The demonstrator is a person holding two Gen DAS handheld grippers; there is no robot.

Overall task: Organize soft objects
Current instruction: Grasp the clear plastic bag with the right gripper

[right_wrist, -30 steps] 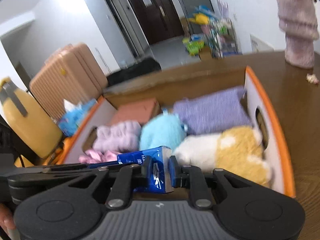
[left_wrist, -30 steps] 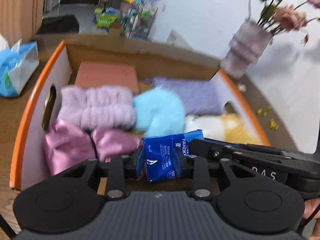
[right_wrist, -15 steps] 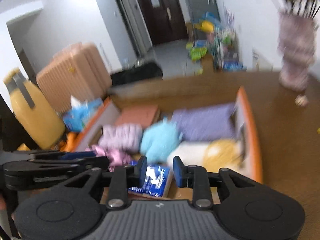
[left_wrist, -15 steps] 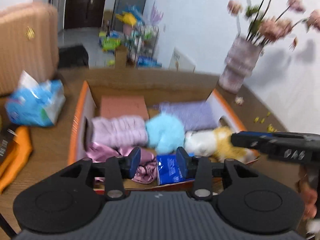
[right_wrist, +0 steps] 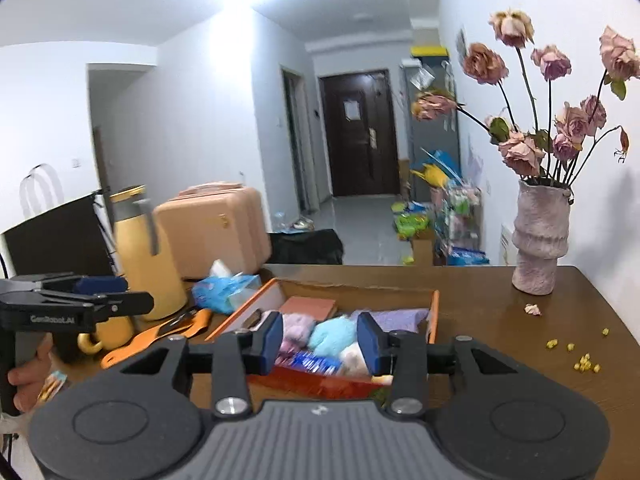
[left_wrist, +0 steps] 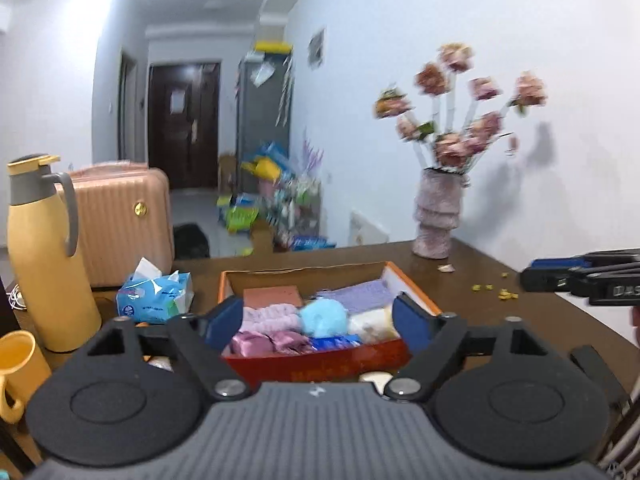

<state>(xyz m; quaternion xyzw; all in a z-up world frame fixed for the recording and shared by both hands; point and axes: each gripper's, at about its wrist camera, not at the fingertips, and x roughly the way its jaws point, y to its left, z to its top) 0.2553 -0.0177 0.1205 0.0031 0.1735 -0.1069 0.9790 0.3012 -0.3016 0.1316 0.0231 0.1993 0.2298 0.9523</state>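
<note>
— Where did the blue tissue pack [left_wrist: 335, 342] lie?
— At the orange box's [left_wrist: 320, 358] near edge on the desk [left_wrist: 480, 280], among six plush pieces; light, crinkly, probably best pinched across its short sides.
— And the claws?
— Left claw [left_wrist: 318, 322] and right claw [right_wrist: 320, 340] were both opening, nothing between them.

The right gripper [right_wrist: 318, 338] is seen at lower centre, its jaws opening with nothing gripped between them. Behind it, an orange box [right_wrist: 434, 312] on the brown table [right_wrist: 500, 320] is filled with soft things: a blue fluffy ball [right_wrist: 332, 334], a purple cloth [right_wrist: 400, 316], a blue packet [right_wrist: 314, 361]. The left gripper [right_wrist: 120, 302] is held at the left edge. A vase [right_wrist: 540, 240] of roses is placed at right.
</note>
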